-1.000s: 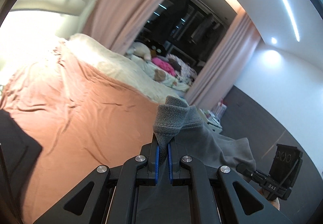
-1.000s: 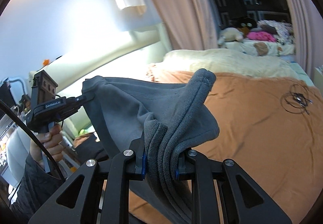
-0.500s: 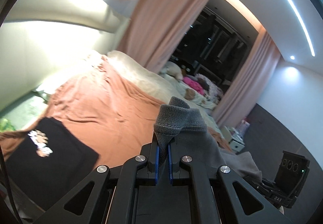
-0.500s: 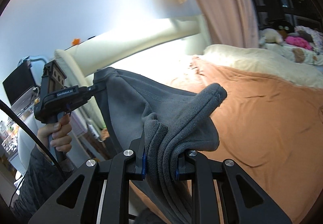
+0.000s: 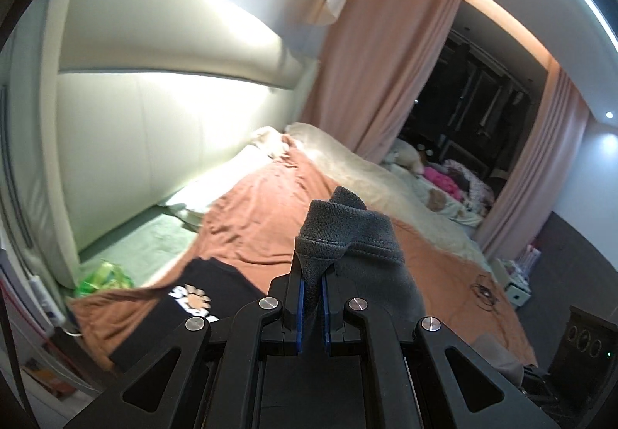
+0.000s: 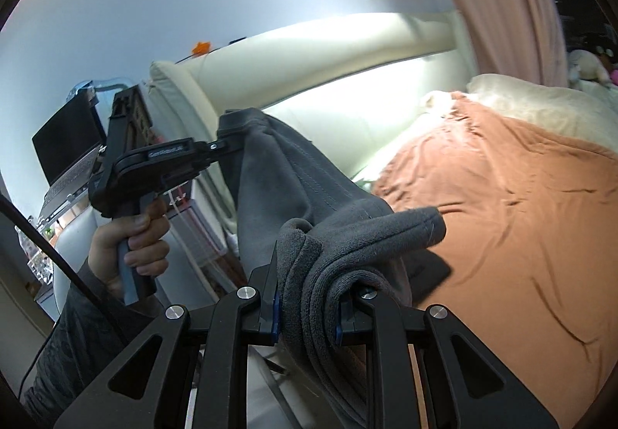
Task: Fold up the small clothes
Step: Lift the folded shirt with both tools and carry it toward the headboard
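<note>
Now we swing toward the bed's head end | left gripper [image 5: 312, 303] and right gripper [image 6: 307, 307] both pinching grey garment [image 6: 293, 181], airborne over orange bedspread [image 6: 502, 205] | black tee [image 5: 193, 297] newly in view at bed's near edge | lay-down likely next

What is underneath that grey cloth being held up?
Beneath the grey garment, held by the left gripper and right gripper, lies the orange bedsheet. What sits directly below is covered.

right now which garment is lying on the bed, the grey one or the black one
The black shirt, flat on the brown bedspread; the grey garment hangs between both grippers.
</note>
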### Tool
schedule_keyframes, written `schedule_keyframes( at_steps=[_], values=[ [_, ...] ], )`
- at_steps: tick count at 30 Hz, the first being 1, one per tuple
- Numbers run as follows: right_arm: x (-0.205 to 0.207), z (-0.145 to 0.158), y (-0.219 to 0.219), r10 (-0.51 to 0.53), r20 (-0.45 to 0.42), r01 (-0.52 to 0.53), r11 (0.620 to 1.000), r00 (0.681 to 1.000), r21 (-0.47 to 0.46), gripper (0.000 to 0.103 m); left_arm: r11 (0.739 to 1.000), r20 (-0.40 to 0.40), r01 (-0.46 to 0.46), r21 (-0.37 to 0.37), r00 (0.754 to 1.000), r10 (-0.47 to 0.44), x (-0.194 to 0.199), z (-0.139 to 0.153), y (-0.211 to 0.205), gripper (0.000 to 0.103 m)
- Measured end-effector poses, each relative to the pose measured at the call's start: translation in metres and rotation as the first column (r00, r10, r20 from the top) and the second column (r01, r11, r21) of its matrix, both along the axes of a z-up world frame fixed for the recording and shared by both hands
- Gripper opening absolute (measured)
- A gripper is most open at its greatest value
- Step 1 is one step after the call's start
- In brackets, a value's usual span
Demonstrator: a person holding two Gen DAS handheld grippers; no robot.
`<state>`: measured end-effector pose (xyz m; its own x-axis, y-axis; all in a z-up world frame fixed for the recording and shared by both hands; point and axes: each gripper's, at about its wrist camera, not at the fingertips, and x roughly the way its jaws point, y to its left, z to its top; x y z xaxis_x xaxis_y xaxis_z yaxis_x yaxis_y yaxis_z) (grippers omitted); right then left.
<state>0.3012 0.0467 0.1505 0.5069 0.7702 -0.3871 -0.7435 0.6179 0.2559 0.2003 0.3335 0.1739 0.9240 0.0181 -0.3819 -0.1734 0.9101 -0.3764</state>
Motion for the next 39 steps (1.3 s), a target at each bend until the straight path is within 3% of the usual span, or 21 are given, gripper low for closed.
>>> schedule_keyframes(
  at_steps=[10, 15, 21, 24, 31, 39],
  values=[
    [0.029, -0.014, 0.044, 0.11, -0.055, -0.11, 0.994, 0.992, 0.011, 0.015, 0.986, -0.039, -0.166, 0.034, 0.985, 0.167, -0.024, -0.005, 0.065, 0.006],
    [0.054, -0.03, 0.037, 0.148, -0.124, -0.144, 0.989, 0.981, 0.042, 0.015, 0.977, -0.072, -0.207, 0.053, 0.975, 0.211, -0.012, -0.008, 0.074, 0.006],
    [0.121, -0.068, 0.02, 0.132, -0.203, -0.125, 0.991, 0.97, 0.049, 0.015, 0.963, -0.16, -0.248, 0.1, 0.952, 0.262, 0.037, -0.038, 0.082, 0.006],
    [0.164, -0.093, 0.006, 0.099, -0.247, -0.095, 0.995, 0.964, 0.029, 0.015, 0.963, -0.19, -0.259, 0.071, 0.945, 0.268, 0.064, -0.061, 0.092, 0.006],
    [0.245, -0.126, -0.03, 0.063, -0.288, -0.057, 0.998, 0.955, 0.029, 0.016, 0.969, -0.256, -0.238, 0.069, 0.934, 0.247, 0.135, -0.098, 0.111, 0.006],
    [0.307, -0.155, -0.043, -0.006, -0.314, 0.001, 1.0, 0.949, -0.016, 0.019, 0.965, -0.339, -0.255, 0.065, 0.903, 0.262, 0.203, -0.148, 0.129, 0.007]
  ],
)
